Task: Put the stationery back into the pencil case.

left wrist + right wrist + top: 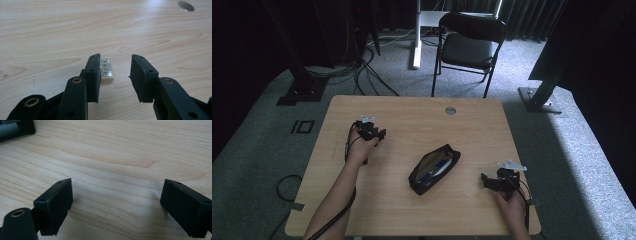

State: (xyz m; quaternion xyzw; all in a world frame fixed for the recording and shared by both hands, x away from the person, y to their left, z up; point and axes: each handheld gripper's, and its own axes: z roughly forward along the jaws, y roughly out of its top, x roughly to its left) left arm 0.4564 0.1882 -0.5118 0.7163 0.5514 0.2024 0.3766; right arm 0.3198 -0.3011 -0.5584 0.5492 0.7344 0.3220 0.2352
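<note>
We see our right gripper with jaws spread wide over the bare wooden table; at eleven o'clock, a dark pouch's corner sits well apart.

Small white eraser partly hidden behind one jaw of left gripper; printed label too blurred to read. Black pencil case cut off at top-left corner. Pencil case contents too small to identify.
</note>
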